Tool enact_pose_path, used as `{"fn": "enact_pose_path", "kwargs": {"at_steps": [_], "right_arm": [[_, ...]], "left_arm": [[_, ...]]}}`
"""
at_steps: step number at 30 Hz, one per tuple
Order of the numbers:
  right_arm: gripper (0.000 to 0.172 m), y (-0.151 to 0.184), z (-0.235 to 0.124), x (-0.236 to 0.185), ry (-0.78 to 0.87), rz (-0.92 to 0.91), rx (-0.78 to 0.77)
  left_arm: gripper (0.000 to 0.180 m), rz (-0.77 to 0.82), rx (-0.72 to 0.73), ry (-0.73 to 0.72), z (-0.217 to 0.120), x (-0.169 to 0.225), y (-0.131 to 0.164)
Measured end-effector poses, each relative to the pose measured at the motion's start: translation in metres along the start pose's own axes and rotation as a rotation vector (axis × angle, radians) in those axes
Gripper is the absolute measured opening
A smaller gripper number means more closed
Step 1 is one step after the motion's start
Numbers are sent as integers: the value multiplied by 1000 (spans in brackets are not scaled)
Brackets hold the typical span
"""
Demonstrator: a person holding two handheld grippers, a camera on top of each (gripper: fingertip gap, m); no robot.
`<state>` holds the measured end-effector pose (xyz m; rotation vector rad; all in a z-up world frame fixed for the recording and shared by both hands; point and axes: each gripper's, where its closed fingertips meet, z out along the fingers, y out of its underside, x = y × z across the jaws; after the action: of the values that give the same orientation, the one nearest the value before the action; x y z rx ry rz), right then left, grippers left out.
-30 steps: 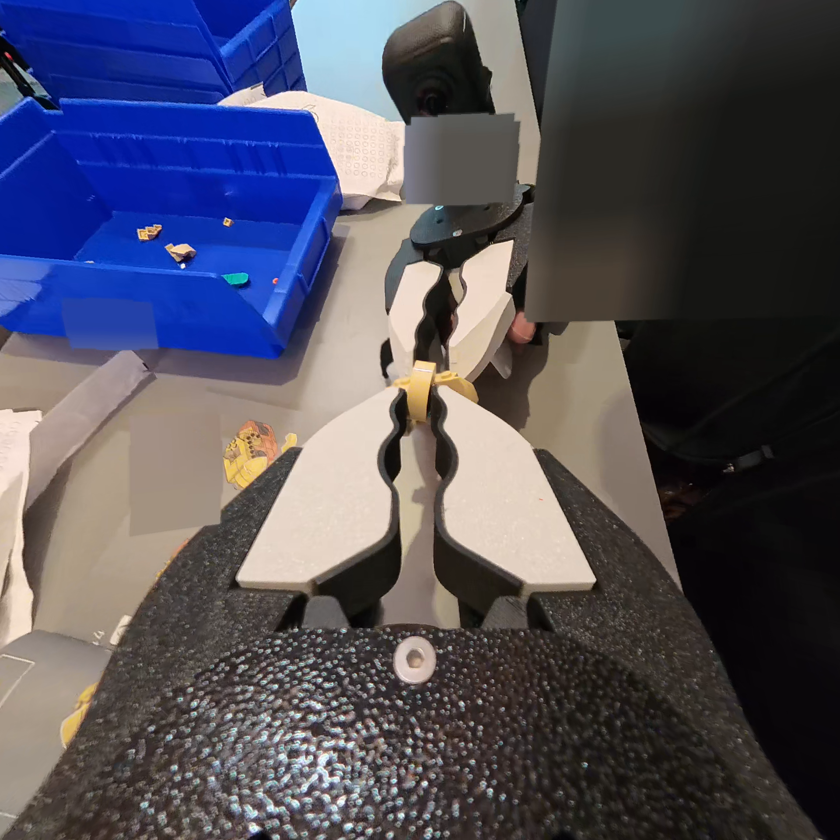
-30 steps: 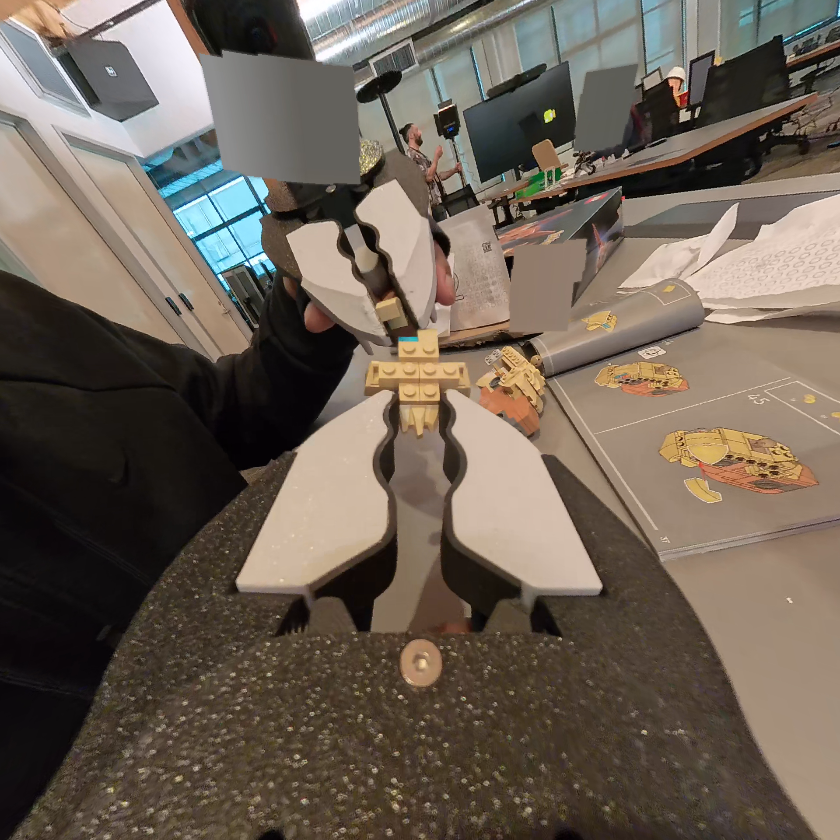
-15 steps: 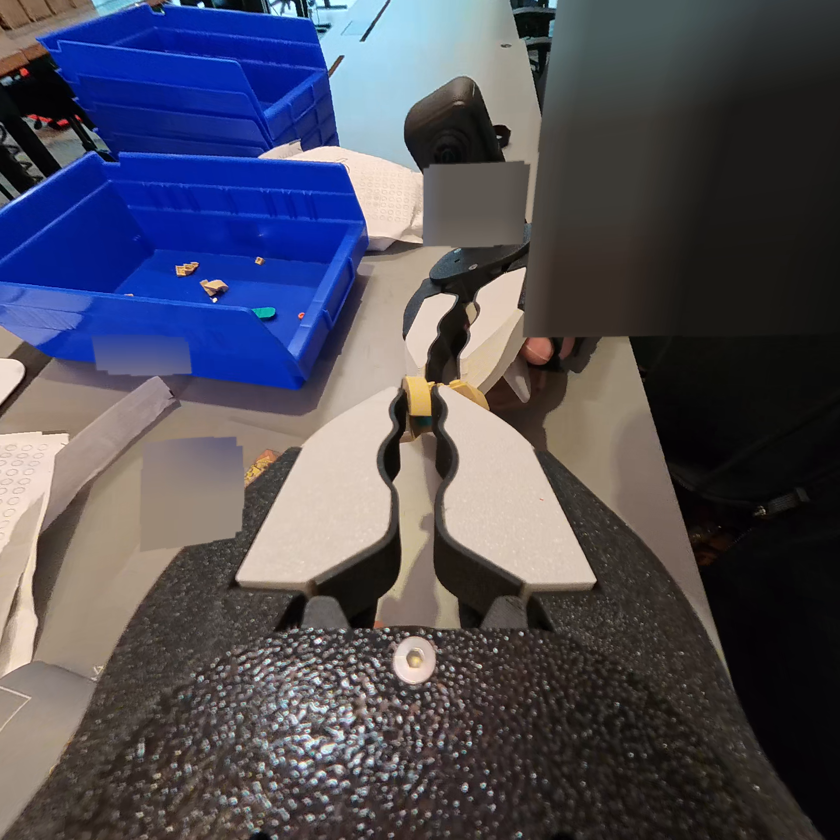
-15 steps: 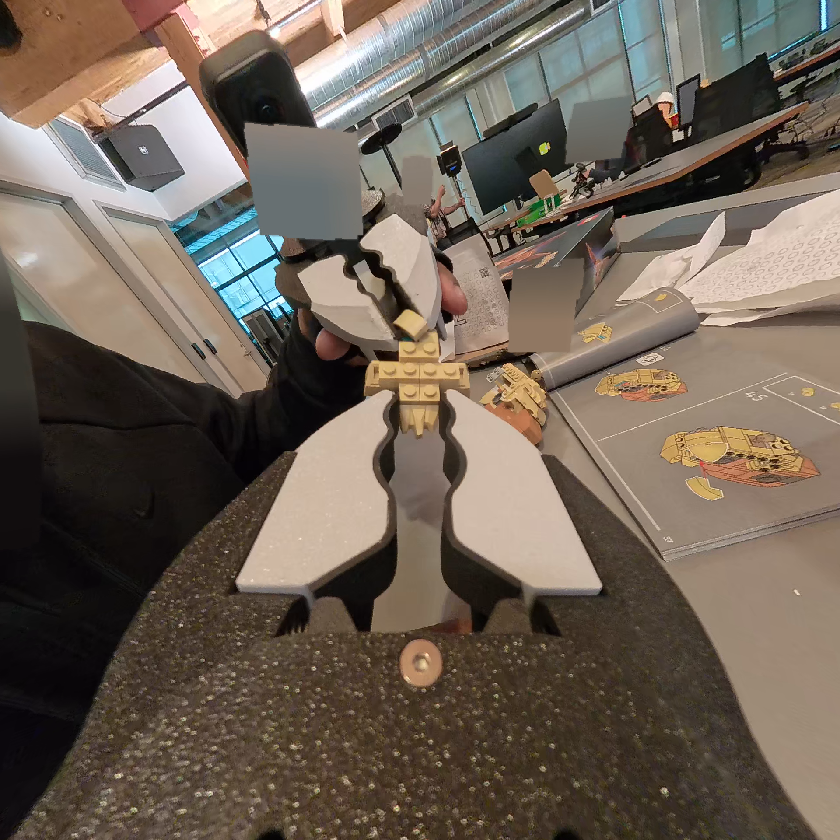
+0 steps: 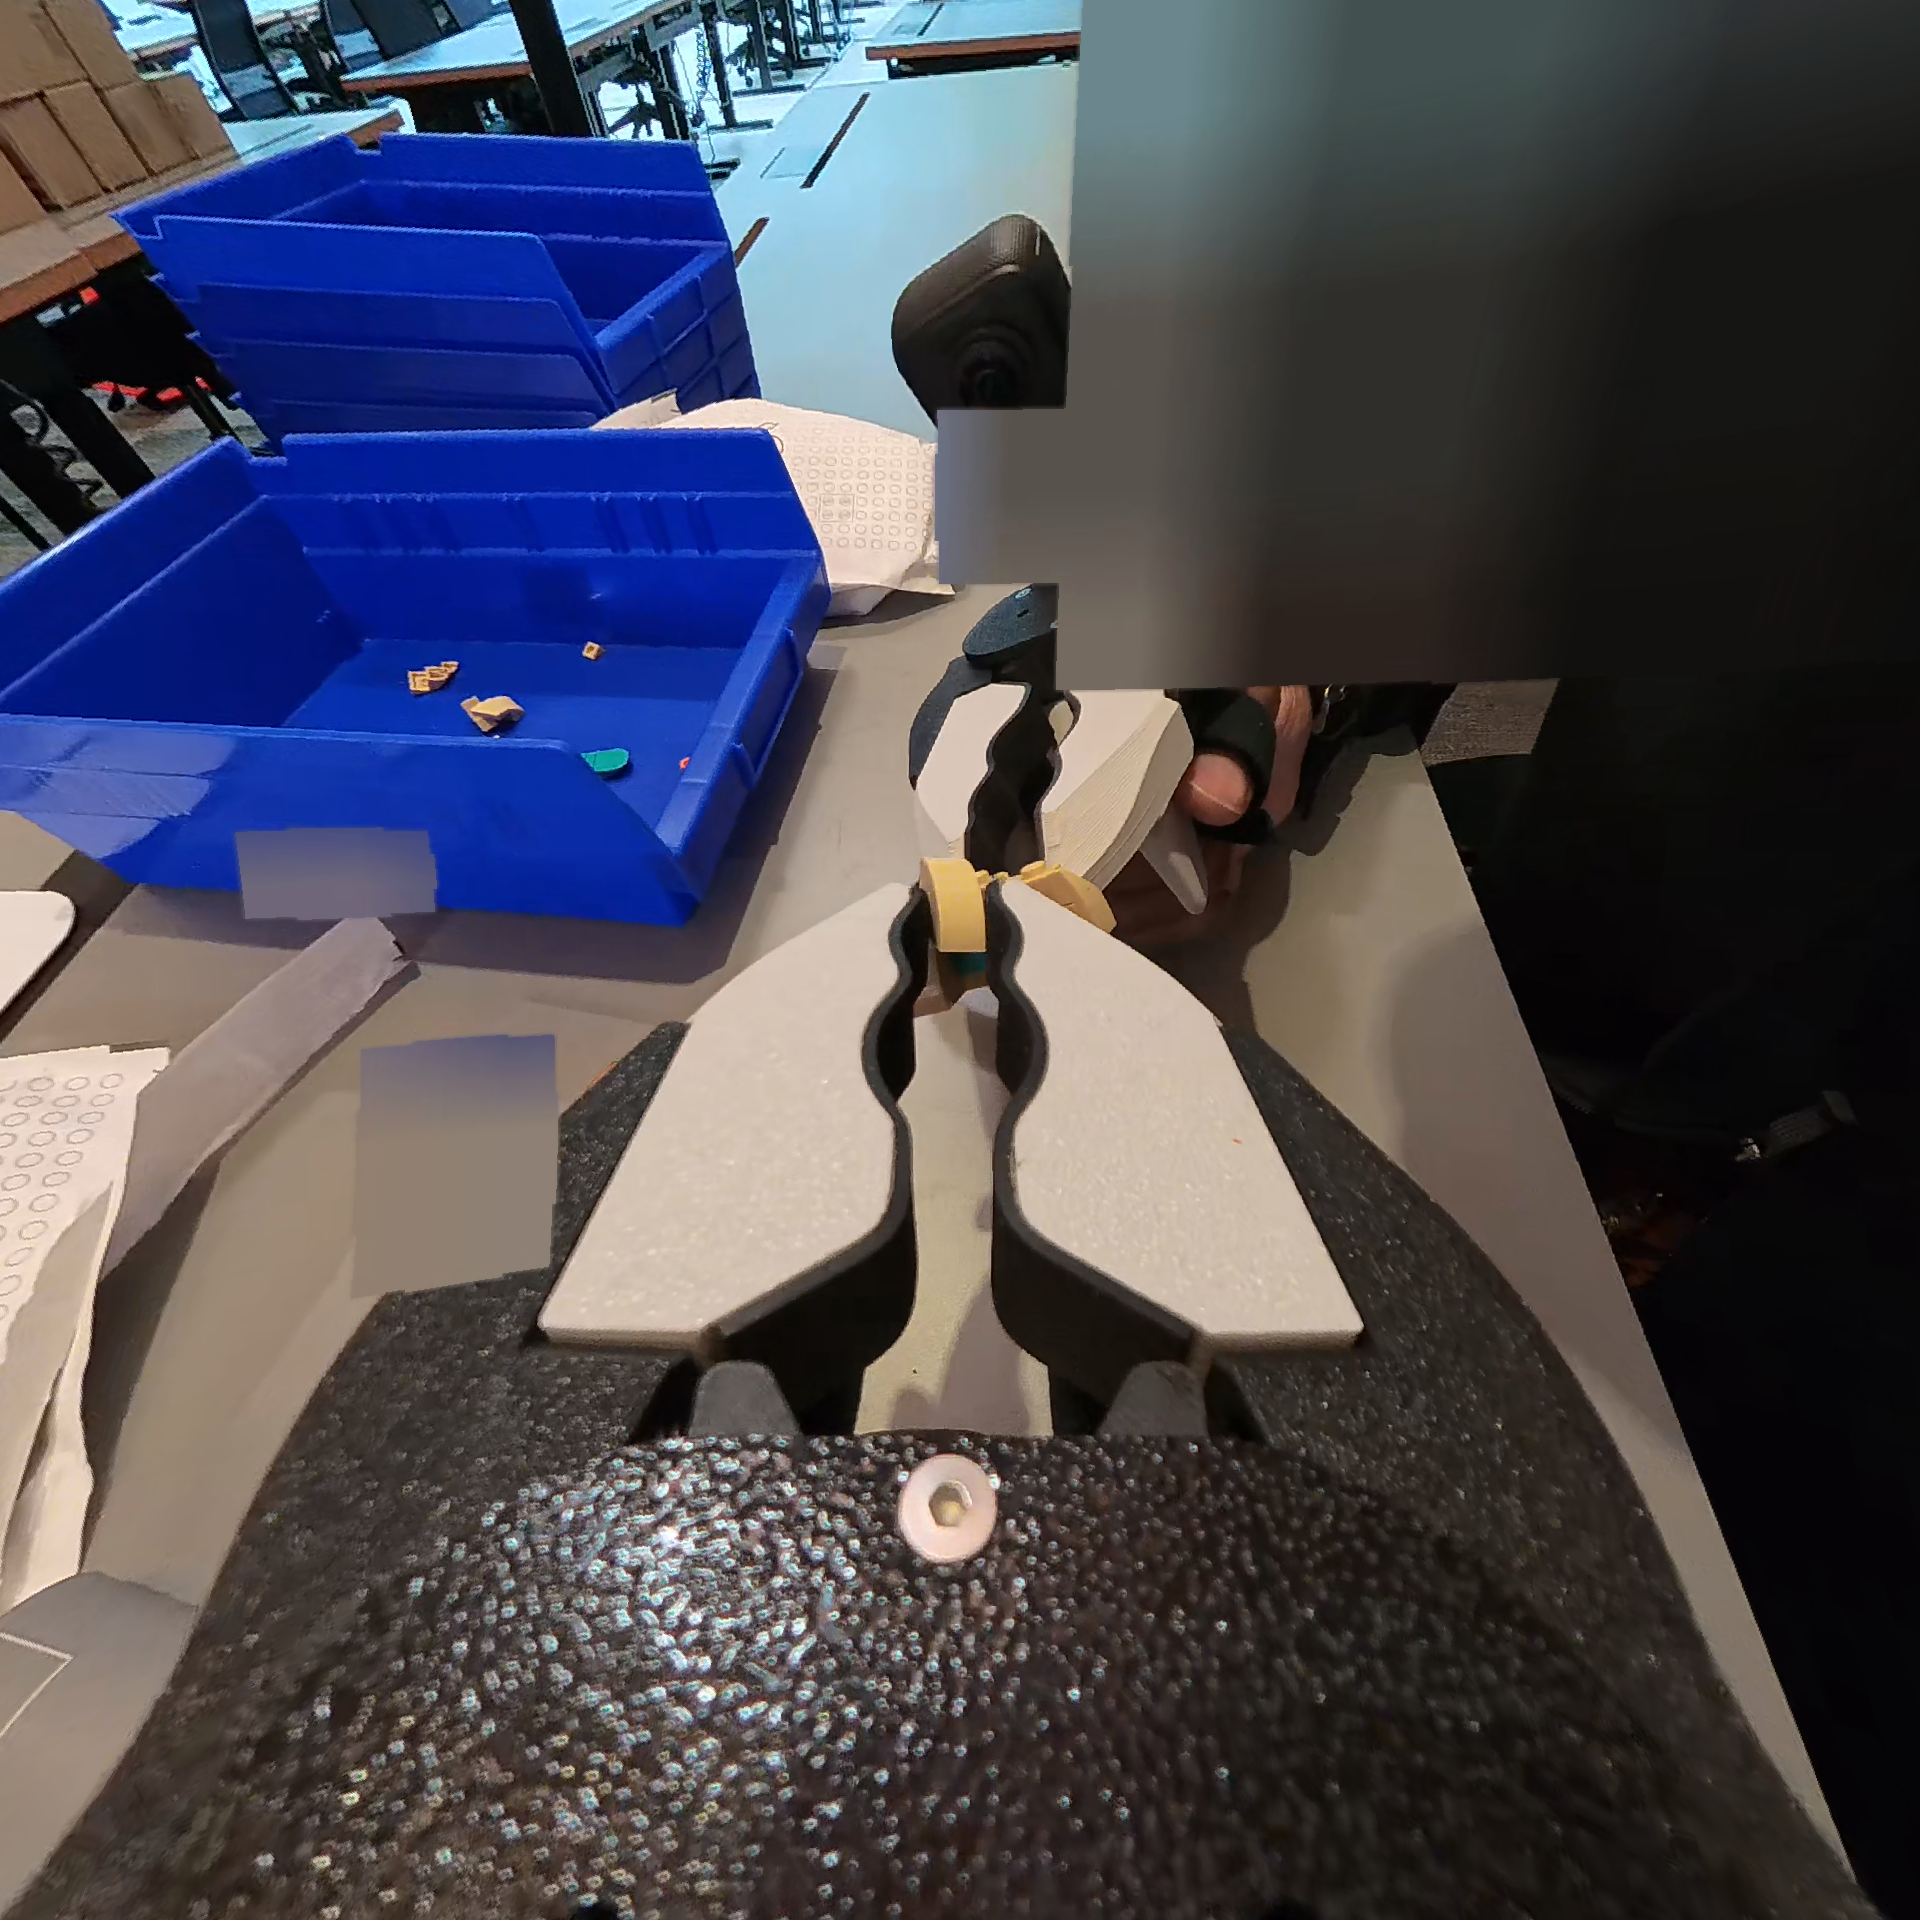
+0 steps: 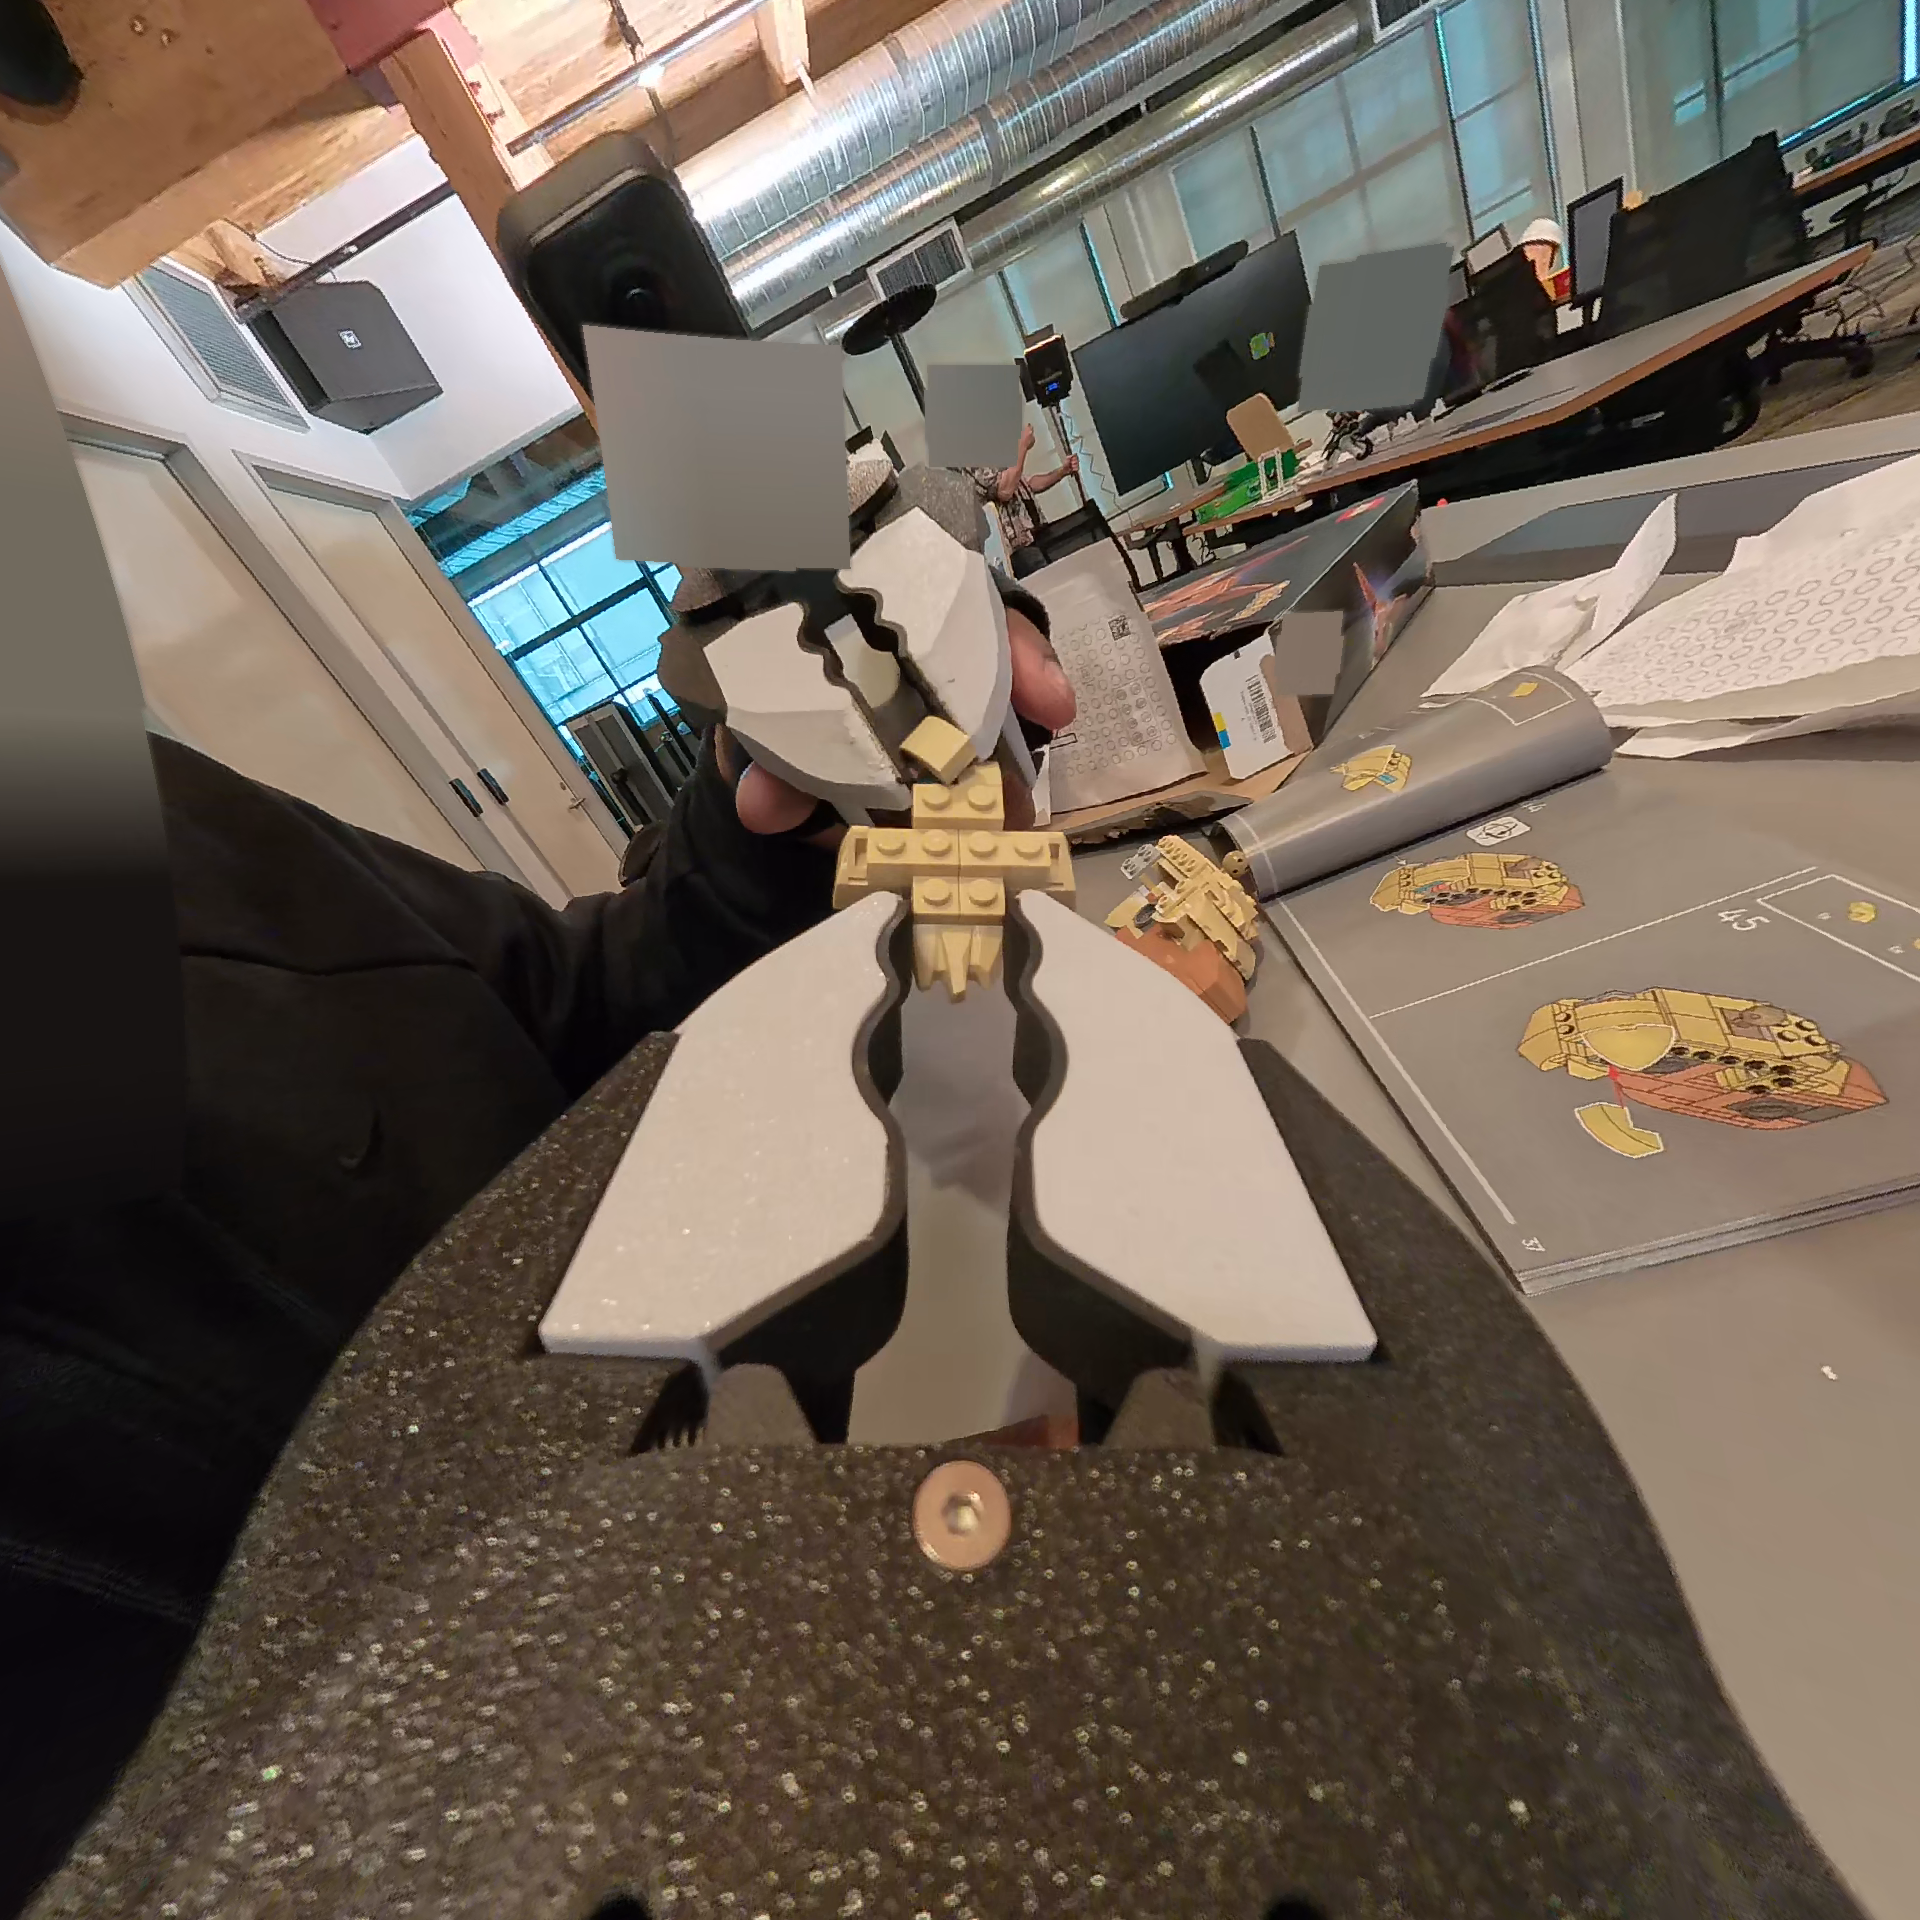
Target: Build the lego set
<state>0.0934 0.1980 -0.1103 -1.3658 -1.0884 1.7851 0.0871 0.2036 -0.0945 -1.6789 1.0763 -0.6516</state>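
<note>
My left gripper is shut on a small tan curved brick, both pads pressed on its sides. My right gripper is shut on the lower end of a tan cross-shaped brick assembly and holds it up in the air, studs facing the camera. In the right wrist view the left gripper comes in from above, and its small brick sits tilted at the top end of the assembly. In the left wrist view the right gripper faces mine, and the assembly shows just beyond my fingertips.
A blue bin with a few loose pieces stands on the left, with stacked blue bins behind it. An open instruction booklet lies on the right, a partly built tan and brown model beside it. White paper bags and a box lie farther back. Both grippers' tips are close together, under 4 cm apart.
The left gripper brought the small tan brick from the upper left to the top end of the assembly. Both grippers rose and tilted up a little. Neither grasp changed.
</note>
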Motion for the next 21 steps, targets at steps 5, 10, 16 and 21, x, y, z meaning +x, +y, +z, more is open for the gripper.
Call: {"fn": "enact_pose_path", "kwargs": {"at_steps": [5, 10, 16, 21], "right_arm": [[16, -1, 0, -1, -3, -3, 3], [16, 0, 0, -2, -7, -12, -1], [16, 0, 0, -2, -5, -23, -1], [16, 1, 1, -3, -6, -42, -10]], "left_arm": [[10, 11, 7, 7, -2, 1, -1], [10, 25, 14, 0, -4, 1, -3], [9, 3, 25, 41, -5, 6, -3], [9, -8, 5, 49, -6, 7, -1]]}}
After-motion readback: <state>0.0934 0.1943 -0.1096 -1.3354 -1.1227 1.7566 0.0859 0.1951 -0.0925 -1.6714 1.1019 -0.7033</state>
